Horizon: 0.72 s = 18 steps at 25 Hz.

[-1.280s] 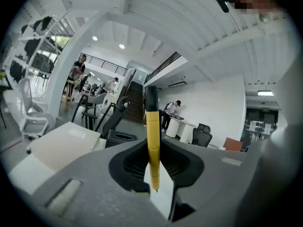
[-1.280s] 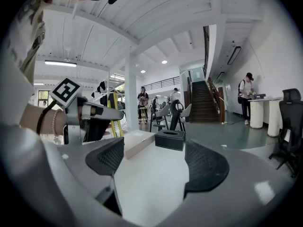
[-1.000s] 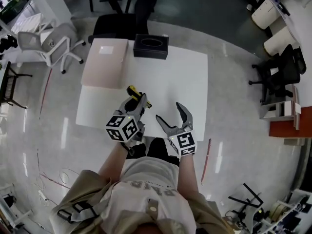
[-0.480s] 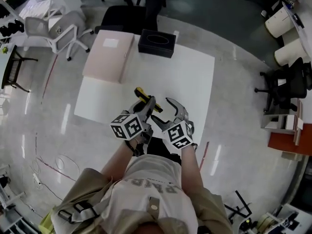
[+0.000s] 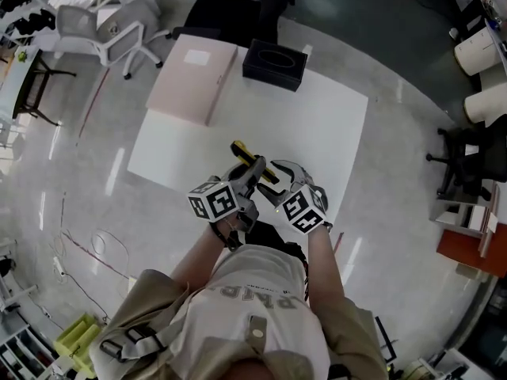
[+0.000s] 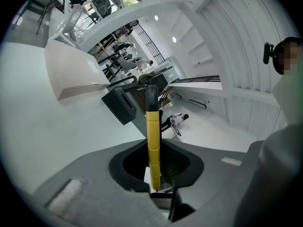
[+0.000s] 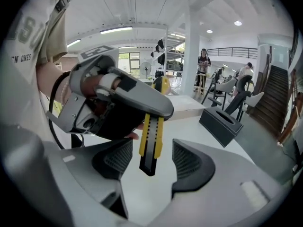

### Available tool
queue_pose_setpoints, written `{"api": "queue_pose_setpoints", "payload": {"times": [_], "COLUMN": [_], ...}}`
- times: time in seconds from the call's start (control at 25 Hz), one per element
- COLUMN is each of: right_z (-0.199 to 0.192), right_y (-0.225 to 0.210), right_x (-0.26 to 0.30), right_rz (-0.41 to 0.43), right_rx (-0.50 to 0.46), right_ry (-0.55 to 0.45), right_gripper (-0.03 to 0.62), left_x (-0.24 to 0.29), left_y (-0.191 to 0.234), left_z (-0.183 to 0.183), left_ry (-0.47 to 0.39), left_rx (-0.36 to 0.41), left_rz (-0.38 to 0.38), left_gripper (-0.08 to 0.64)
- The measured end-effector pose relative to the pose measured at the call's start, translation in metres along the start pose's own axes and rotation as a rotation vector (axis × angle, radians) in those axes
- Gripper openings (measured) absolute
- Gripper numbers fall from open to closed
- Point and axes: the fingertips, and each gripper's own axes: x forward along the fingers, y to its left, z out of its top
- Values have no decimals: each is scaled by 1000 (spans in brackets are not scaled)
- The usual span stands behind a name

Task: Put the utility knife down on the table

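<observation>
The utility knife (image 5: pixel 250 156), yellow with a black tip and spine, sticks out from my left gripper (image 5: pixel 246 176), which is shut on it above the white table's (image 5: pixel 325 125) near edge. In the left gripper view the knife (image 6: pixel 152 141) stands up from between the jaws. My right gripper (image 5: pixel 275 174) has come in from the right. Its jaws are closing, with the knife's black lower end (image 7: pixel 150 148) hanging between the two ribbed pads (image 7: pixel 188 161). A gap shows on each side, so the pads do not press on it. The left gripper (image 7: pixel 118 103) fills the right gripper view's left.
A black tissue box (image 5: pixel 275 64) stands at the table's far edge, and a flat pale pink box (image 5: pixel 194 77) lies at its far left corner. Office chairs (image 5: pixel 119 24) stand on the glossy floor beyond. The person's torso is right at the near edge.
The right gripper has swung left to the left gripper, and its jaws have narrowed around the knife's end. Both grippers have sunk a little. The left gripper still holds the knife.
</observation>
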Motion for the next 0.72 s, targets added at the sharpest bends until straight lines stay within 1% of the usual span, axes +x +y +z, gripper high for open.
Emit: {"api": "queue_pose_setpoints", "payload": {"times": [0.12,0.24,0.44,0.72], "right_z": [-3,-4,-13,-14], "right_y": [2,3,4,10], "right_x": [2,2,5,12], "right_rz": [50,88,121,153], "right_rx": [-1,10,8,1], "right_ry": [26,32,56,61], "right_gripper": [242,222,190,147], "left_x": [2,2,2,-1], "left_y": [1,7,13,19], "left_z": [-3,-7,-12,-13], "left_ry": [7,13,13,6], "left_rx": [-2,-2,-14,-28], "left_rz": [-18,-16,-18,-14], "left_gripper": [67,67,67,67]}}
